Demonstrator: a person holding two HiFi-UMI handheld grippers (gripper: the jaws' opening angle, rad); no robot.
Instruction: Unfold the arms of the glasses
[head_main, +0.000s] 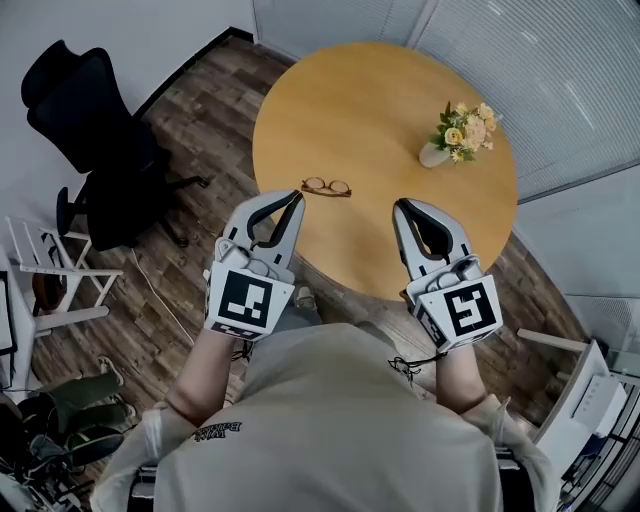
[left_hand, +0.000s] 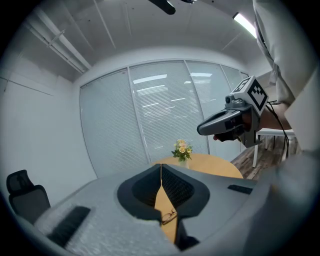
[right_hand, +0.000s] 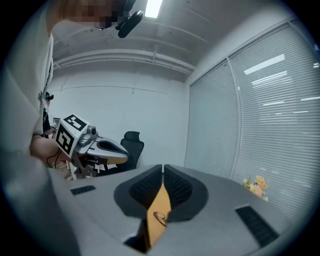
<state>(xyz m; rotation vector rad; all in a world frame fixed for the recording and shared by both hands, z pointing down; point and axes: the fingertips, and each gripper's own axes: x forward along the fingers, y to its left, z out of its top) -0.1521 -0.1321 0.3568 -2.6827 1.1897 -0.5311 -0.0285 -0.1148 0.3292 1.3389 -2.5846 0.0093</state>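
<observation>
- Glasses (head_main: 326, 187) lie on the biggest thing here, a round wooden tabletop (head_main: 380, 110). They are toward its near-left edge with the lenses facing up.
- Black office chair (head_main: 90, 140) stands on the floor, well apart from the tabletop's left edge.
- Left gripper (head_main: 297, 198) is held over the near edge with its jaws pressed together on nothing. Its tip is near the glasses but not touching them.
- Right gripper (head_main: 400, 205) is also held over the near edge, jaws together and empty, farther from the frame than the left one.
- Small bunch of flowers (head_main: 462, 130) stands toward the far-right edge, clear of the work.
- The arms of the glasses are too small to read, and nothing is gripped, so I judge this is the approach step and unfolding has not begun.
- Next, both pairs of jaws would need to part. One could then steady the front while the other takes an arm tip, gently, since thin frames slide on smooth wood.
</observation>
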